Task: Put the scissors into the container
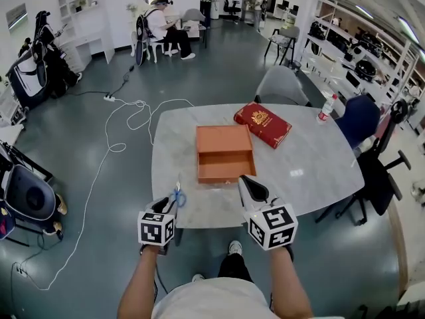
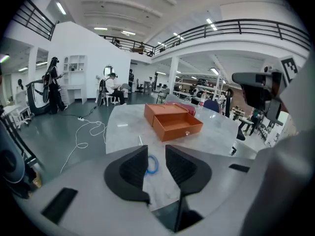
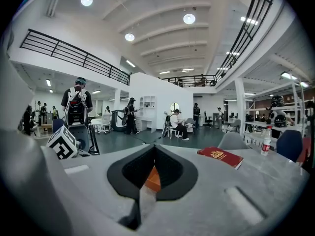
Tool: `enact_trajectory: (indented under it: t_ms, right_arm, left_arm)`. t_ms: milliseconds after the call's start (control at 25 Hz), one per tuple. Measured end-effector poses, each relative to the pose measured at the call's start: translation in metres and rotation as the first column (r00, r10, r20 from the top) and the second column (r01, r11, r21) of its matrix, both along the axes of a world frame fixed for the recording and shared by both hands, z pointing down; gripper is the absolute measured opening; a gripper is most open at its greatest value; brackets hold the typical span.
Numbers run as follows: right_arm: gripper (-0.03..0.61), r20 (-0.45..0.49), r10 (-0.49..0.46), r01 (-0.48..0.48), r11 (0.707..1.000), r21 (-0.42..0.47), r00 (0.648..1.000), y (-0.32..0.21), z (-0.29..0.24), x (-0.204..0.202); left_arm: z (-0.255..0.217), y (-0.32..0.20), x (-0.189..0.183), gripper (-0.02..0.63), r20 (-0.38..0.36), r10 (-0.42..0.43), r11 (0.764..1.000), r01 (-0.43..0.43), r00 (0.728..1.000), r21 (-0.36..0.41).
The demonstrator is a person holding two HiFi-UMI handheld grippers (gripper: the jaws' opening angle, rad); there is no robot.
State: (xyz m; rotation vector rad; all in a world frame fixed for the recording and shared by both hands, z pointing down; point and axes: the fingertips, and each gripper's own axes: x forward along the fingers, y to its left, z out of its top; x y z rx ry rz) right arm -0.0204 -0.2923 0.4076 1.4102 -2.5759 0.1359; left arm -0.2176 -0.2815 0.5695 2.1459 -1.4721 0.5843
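Scissors (image 1: 177,197) lie ahead of the left gripper (image 2: 156,161), jaws parted, container (image 1: 226,175) beyond; right gripper (image 3: 154,151) jaws together.

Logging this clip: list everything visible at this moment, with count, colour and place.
table: one, white marble, centre
container: one, orange, drawer pulled open, mid-table
scissors: one pair, blue handles, near table edge, just ahead of the left tool
book: one, red, right of the container
bottle: one, clear with red cap, far right table edge
chairs: one grey behind the table, one blue at its right
cable: one, white, on the floor at left
seated person: one, far background
left tool: grey, jaws apart, empty
right tool: grey, jaws together, empty
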Motion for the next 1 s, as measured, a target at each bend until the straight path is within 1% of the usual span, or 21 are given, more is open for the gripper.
enact_trajectory:
  t_ms: [200,360,520,760,1000]
  right_arm:
    - [0.005,0.006,-0.044,0.044,0.999,-0.028,0.999,-0.038,0.007,0.001]
    - [0.005,0.009,-0.087,0.087,0.995,-0.051,0.996,-0.07,0.015,0.002]
    - [0.005,0.015,-0.125,0.125,0.989,-0.081,0.992,-0.095,0.025,0.002]
    - [0.005,0.013,-0.181,0.181,0.975,-0.126,0.983,-0.128,0.042,-0.001]
    - [0.005,0.024,-0.21,0.211,0.965,-0.158,0.978,-0.156,0.055,0.006]
  left_arm:
    - [0.03,-0.014,0.003,0.092,0.044,0.004,0.995,0.0,0.999,-0.097]
    - [0.052,-0.027,0.004,0.094,0.082,-0.012,0.986,0.025,0.997,-0.163]
    - [0.071,-0.035,0.001,0.094,0.106,-0.03,0.971,0.054,0.994,-0.232]
    - [0.088,-0.047,-0.001,0.094,0.127,-0.053,0.946,0.091,0.99,-0.312]
    - [0.102,-0.049,0.002,0.118,0.163,-0.067,0.92,0.124,0.984,-0.372]
